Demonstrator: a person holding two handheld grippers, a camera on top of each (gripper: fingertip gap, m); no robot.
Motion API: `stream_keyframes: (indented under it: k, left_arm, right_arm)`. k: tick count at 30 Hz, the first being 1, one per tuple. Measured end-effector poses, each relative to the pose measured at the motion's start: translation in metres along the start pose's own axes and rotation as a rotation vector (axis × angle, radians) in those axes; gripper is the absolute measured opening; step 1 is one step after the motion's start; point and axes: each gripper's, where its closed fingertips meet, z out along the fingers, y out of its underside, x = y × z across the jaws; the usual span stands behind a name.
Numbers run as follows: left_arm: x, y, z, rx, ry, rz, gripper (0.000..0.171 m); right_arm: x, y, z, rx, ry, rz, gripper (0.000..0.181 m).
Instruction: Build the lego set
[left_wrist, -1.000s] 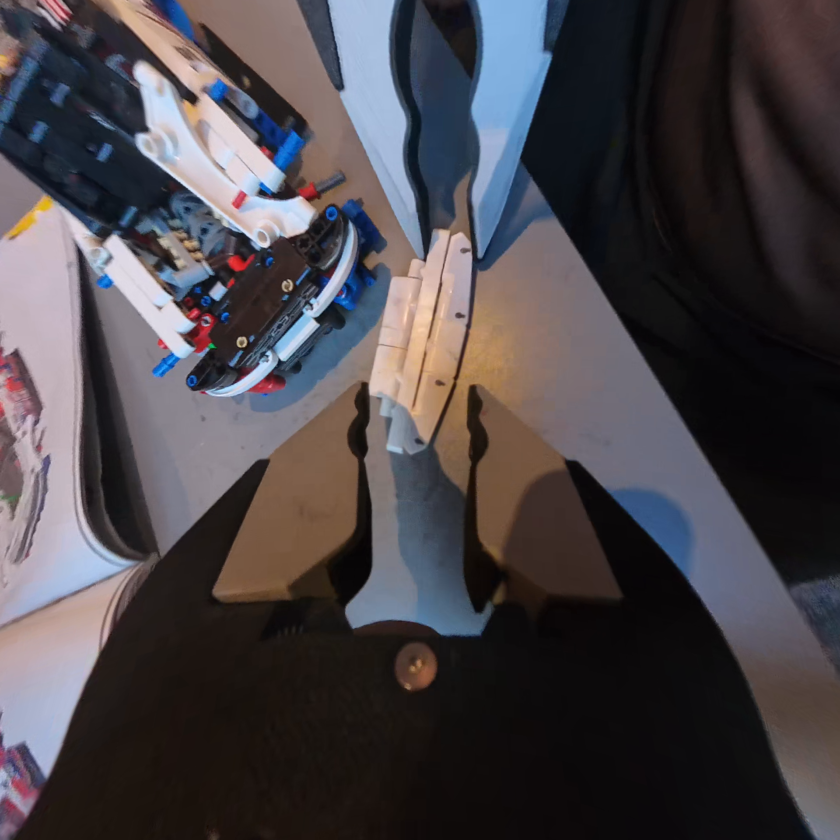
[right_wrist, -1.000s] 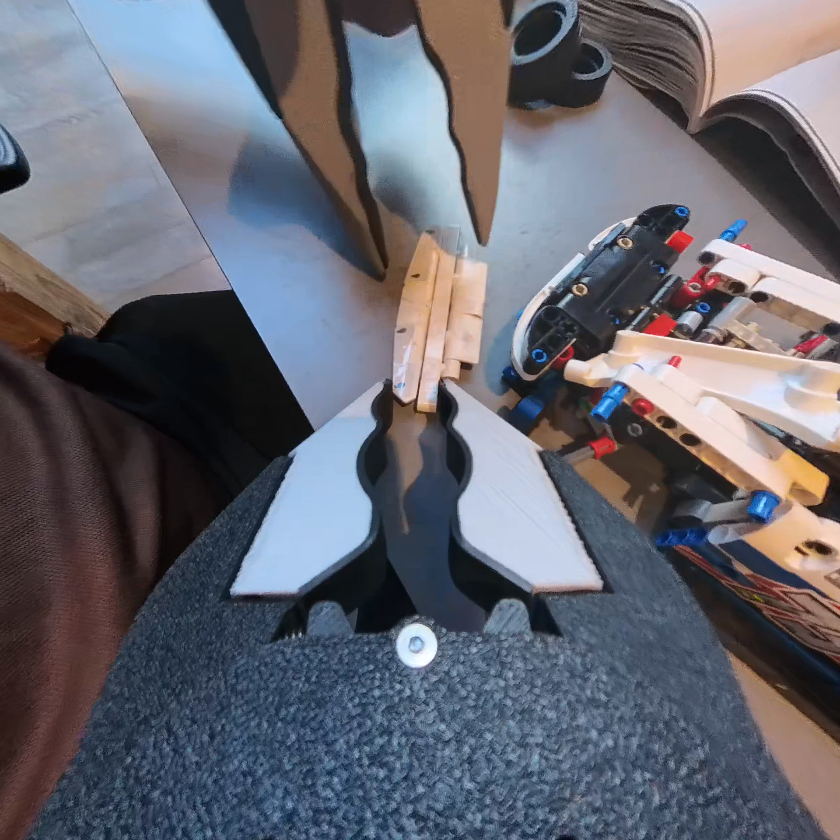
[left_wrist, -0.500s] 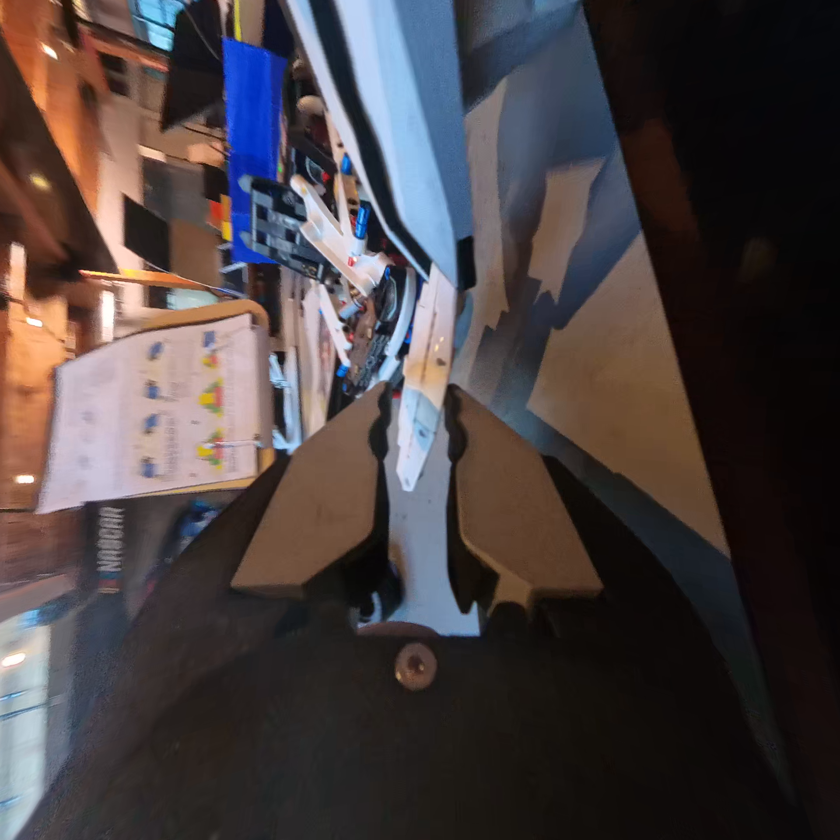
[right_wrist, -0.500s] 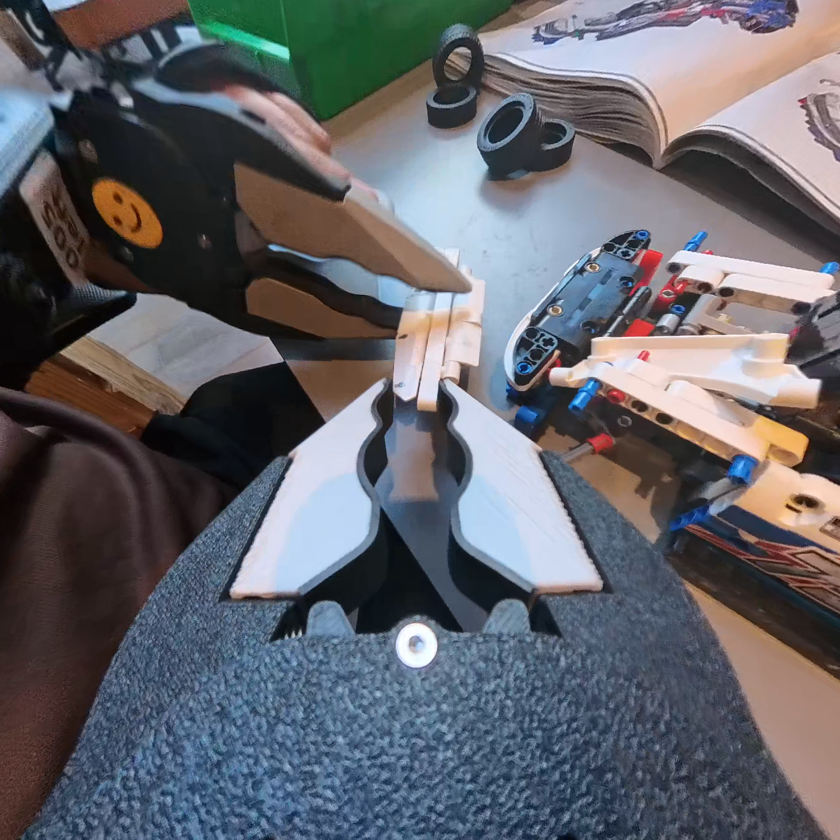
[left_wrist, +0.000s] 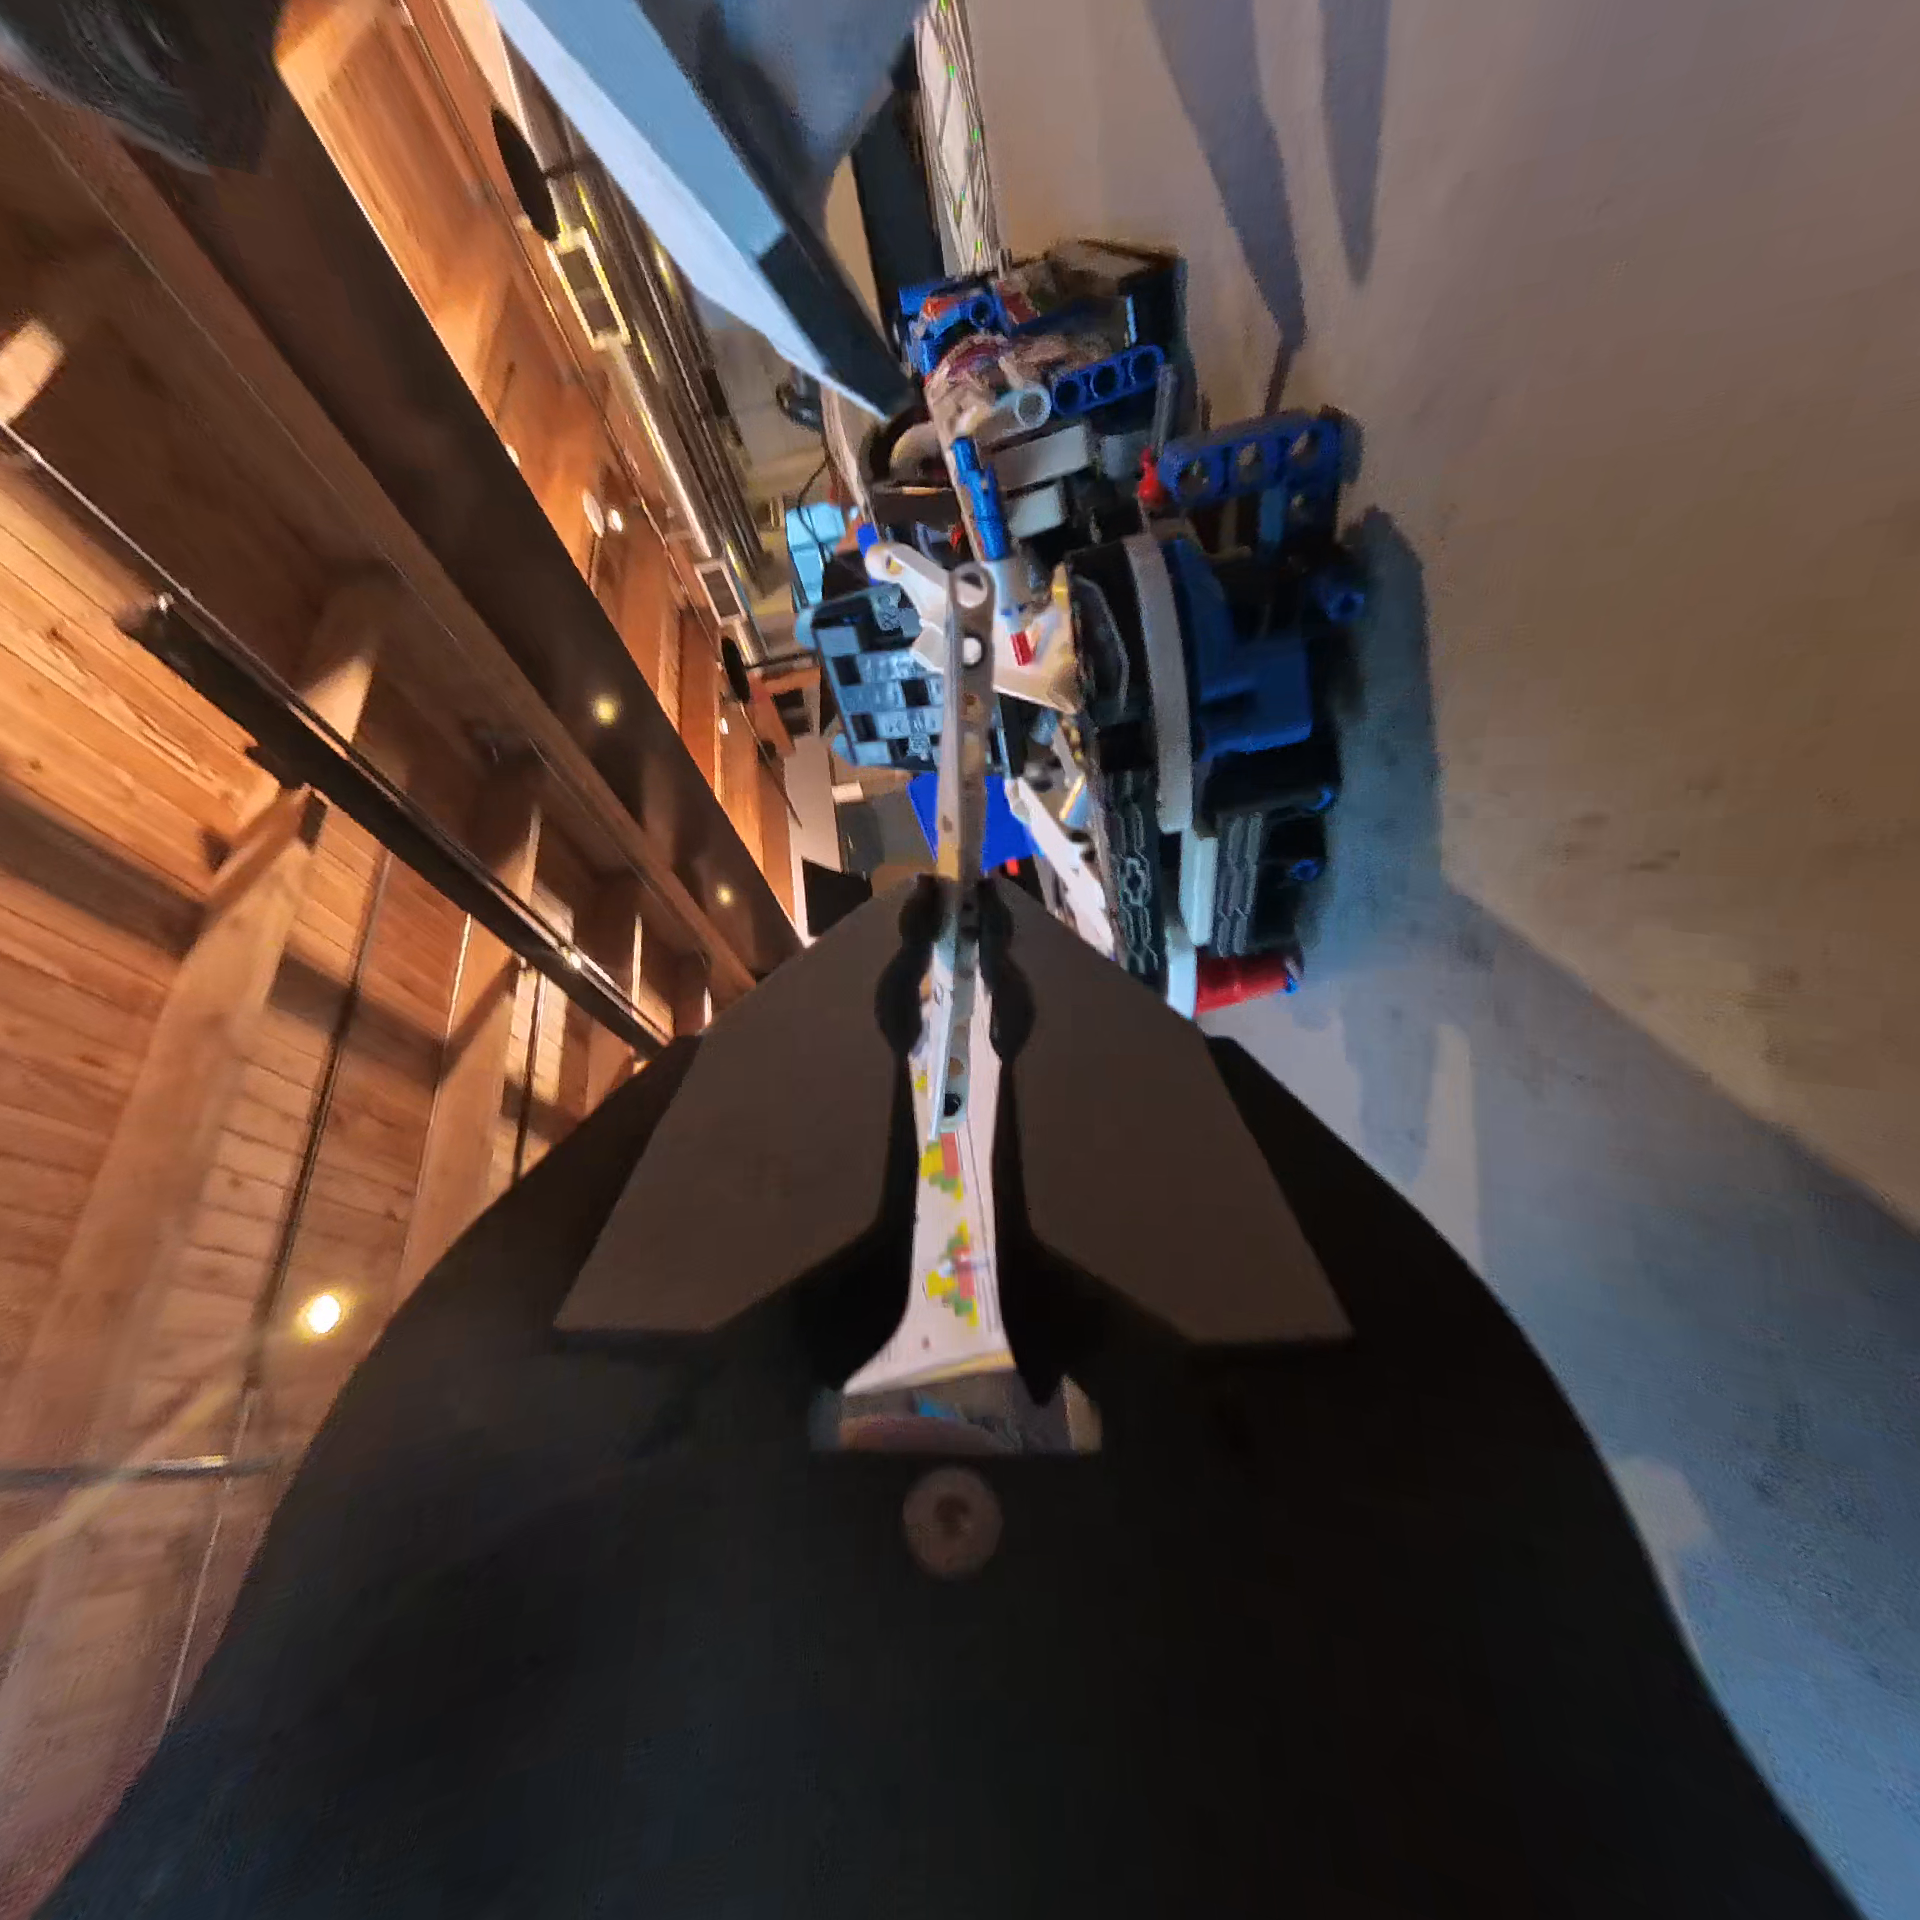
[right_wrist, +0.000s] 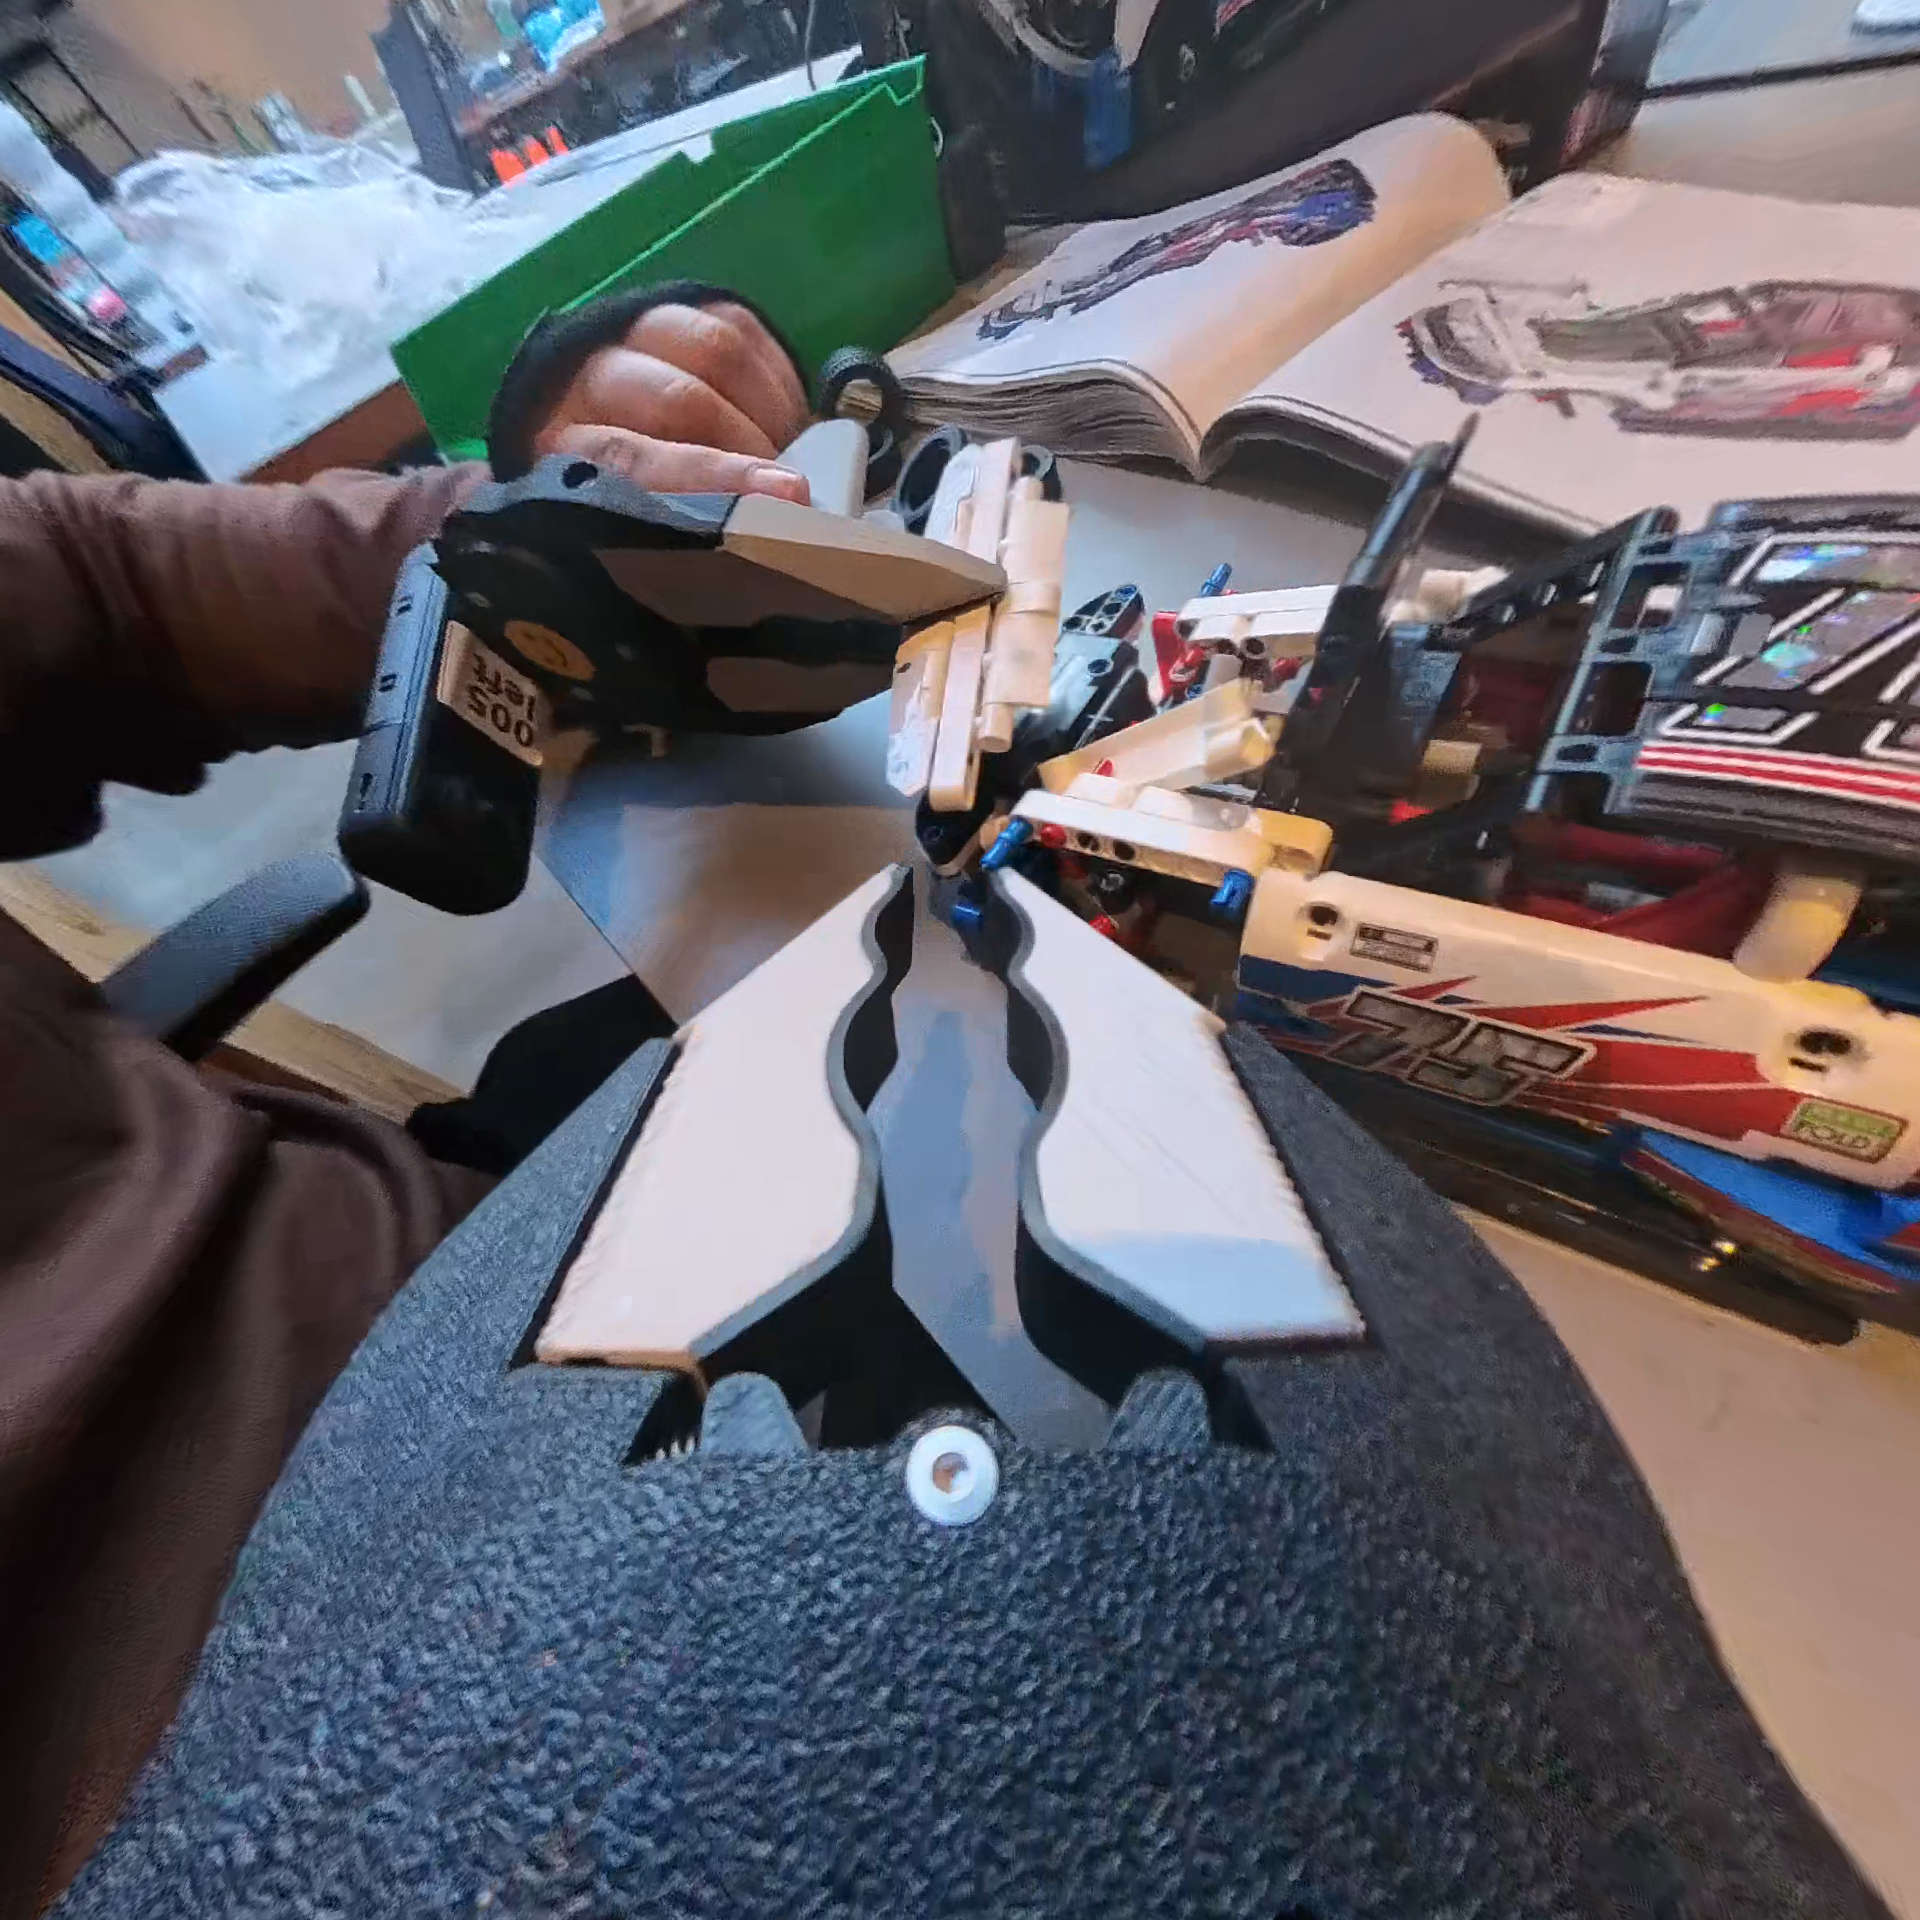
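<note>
The left tongs (right_wrist: 951, 623) pinch the white panel piece (right_wrist: 982, 634) in the air beside the race car model (right_wrist: 1558, 935). The right tongs (right_wrist: 956, 894) hang spread and empty. Line up the pins, then push gently.

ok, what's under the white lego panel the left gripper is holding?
Grey tabletop and the lego car's blue-pinned front end lie below the white lego panel; the left gripper hides its far side.

Left gripper (right_wrist: 951, 613) rolled onto side, raised above table, jaws clamped on white panel (right_wrist: 987, 623). Hand (right_wrist: 665, 400) wrapped over its body, brown sleeve (right_wrist: 187, 623) behind. Right gripper (right_wrist: 954, 883) held low, jaws slightly parted, nothing gripped.
</note>
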Motion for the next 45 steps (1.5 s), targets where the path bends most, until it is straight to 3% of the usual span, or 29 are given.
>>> stream_keyframes:
  k: [7,14,19,34,45]
  left_arm:
    - [0.012,-0.009,0.007,0.136,0.045,-0.012,0.004]
    - [0.011,-0.007,0.012,0.164,0.034,-0.068,0.004]
    - [0.011,0.002,0.018,0.112,0.016,-0.097,0.004]
    - [0.012,-0.007,0.018,0.156,0.084,0.024,0.004]
    - [0.010,-0.007,0.016,0.124,0.058,-0.064,0.004]
  right_arm:
    - [-0.001,0.009,0.014,-0.067,-0.050,0.038,0.014]
    - [0.005,0.010,0.017,-0.083,-0.033,0.031,0.009]
    - [0.009,0.011,0.014,-0.092,0.014,-0.022,0.013]
    - [0.009,0.011,0.022,-0.113,-0.010,-0.027,0.007]
    - [0.010,0.013,0.026,-0.124,0.001,-0.061,0.005]
